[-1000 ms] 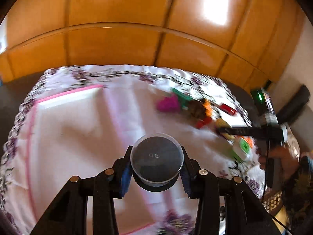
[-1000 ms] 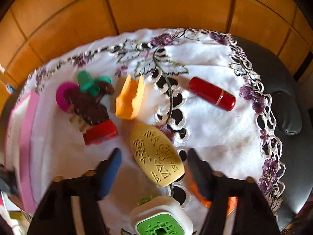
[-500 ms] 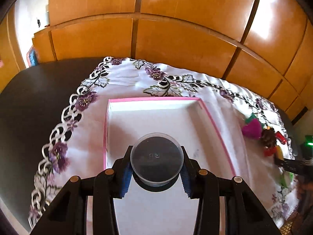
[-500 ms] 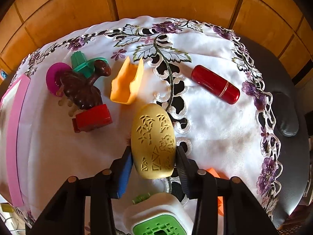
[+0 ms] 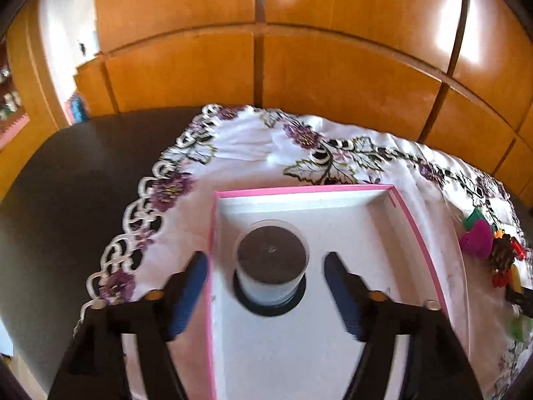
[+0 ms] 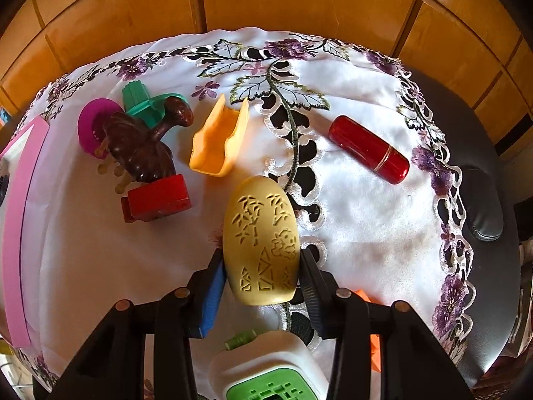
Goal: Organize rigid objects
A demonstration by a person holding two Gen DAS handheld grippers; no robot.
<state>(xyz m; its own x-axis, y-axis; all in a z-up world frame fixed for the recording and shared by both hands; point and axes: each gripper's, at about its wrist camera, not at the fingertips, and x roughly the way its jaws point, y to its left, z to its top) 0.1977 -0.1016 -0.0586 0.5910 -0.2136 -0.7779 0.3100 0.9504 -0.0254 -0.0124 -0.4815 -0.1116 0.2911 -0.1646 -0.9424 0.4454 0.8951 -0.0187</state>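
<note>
The left claw (image 5: 266,286) has just been opening: its blue pads (image 5: 186,295) stand wide apart, clear of the small round clear-plastic tub with a dark lid (image 5: 270,261), which sits upright between them on the white floor of the pink-rimmed shallow box (image 5: 309,190). The left pad hangs outside the box's left wall (over the embroidered white cloth (image 5: 240,143) on the dark tabletop (image 5: 66,193)). The right claw (image 6: 261,281) is clamped on the lower half of a tan oval carved case (image 6: 261,243), pads pressing both sides. Beyond it, left to right, lie a dark brown figurine on a red block (image 6: 146,153), an orange plastic scoop (image 6: 220,140) and a red glossy cylinder (image 6: 368,148).
</note>
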